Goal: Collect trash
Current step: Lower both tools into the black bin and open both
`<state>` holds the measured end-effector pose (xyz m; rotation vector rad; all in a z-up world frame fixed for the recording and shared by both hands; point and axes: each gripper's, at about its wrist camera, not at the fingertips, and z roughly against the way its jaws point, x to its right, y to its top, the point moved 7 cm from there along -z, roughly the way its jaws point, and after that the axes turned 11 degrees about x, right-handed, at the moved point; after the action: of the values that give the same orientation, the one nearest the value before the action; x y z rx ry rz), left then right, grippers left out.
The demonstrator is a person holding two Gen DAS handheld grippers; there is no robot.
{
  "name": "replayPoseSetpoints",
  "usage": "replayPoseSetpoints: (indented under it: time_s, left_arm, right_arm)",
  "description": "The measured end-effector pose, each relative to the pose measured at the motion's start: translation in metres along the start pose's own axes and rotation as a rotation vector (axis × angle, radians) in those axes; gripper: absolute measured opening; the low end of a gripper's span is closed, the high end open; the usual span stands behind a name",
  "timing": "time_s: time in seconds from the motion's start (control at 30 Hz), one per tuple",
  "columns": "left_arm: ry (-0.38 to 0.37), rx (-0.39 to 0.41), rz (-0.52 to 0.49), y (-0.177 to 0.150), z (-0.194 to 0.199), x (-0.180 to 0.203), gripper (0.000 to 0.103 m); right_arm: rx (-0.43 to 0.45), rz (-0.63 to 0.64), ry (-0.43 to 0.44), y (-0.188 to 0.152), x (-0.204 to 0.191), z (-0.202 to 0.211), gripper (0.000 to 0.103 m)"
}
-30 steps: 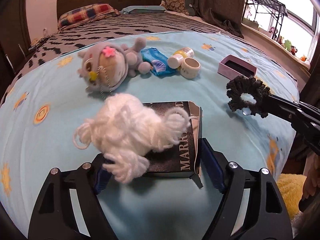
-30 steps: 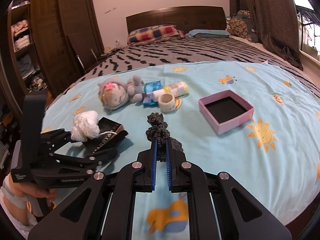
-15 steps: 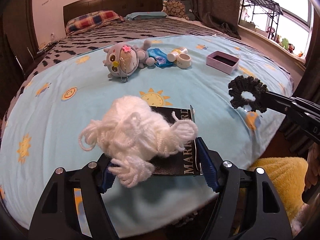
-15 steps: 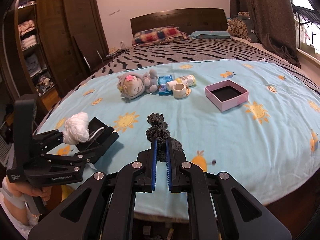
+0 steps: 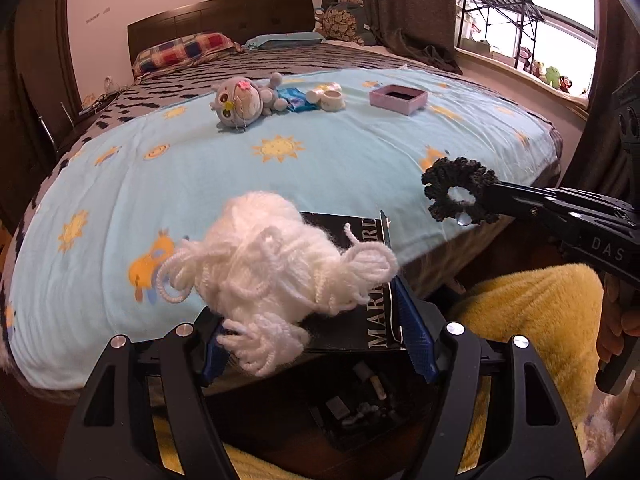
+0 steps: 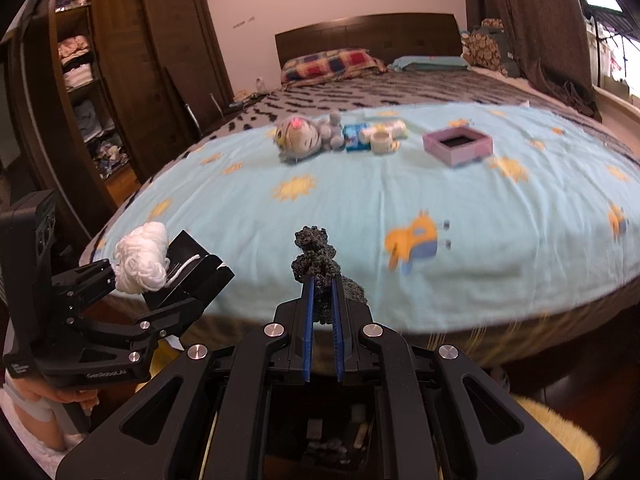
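Left gripper (image 5: pixel 316 328): you have it clamped across a black carton (image 5: pixel 362 280), with a white yarn tangle (image 5: pixel 276 268) riding on top, just off the near edge of the bed (image 5: pixel 340 160).
Right gripper (image 6: pixel 322 304): pinched tight on a dark scrunchie (image 6: pixel 316 260), which pokes up past the tips.
Drop spot: a dark bin (image 5: pixel 352 404) sits low between your two grippers, beneath the carton, some bits already inside.
Doing it well: bring each load squarely over the bin mouth before you let go. Yarn looks loose, so I'd tip the carton gently, or strands may snag on the pads.
Far side: plush doll (image 5: pixel 244 100), blue packet (image 5: pixel 294 98), small cups (image 5: pixel 330 96) and pink box (image 5: pixel 398 98) lie in a row, well apart from you.
Hard to make out: bin rim is cut off by the gripper bodies; its contents are too dark to name. Whether yarn is pinched or only resting, can't tell.
Yellow fluffy fabric (image 5: pixel 532 320): near right, beside the bin.
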<state>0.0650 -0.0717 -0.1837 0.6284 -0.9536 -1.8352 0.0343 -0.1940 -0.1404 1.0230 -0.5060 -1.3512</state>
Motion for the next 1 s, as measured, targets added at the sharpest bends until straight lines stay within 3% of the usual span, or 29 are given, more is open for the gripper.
replayPoseSetpoints:
  time_s: [0.23, 0.47, 0.7, 1.0]
  left_arm:
    - [-0.021, -0.081, -0.011, -0.046, -0.002, 0.015, 0.068]
    - [-0.046, -0.200, -0.021, -0.100, -0.029, 0.019, 0.068]
    - [-0.065, -0.291, 0.014, -0.132, -0.060, 0.018, 0.068]
    - [-0.093, -0.421, 0.049, -0.168, -0.091, 0.020, 0.068]
  right_arm:
    - [-0.083, -0.016, -0.009, -0.045, 0.002, 0.002, 0.010]
    - [-0.194, -0.017, -0.028, -0.088, 0.005, -0.018, 0.010]
    - [-0.327, -0.023, -0.050, -0.135, 0.008, -0.050, 0.010]
    - [-0.436, -0.062, -0.072, -0.170, 0.017, -0.076, 0.010]
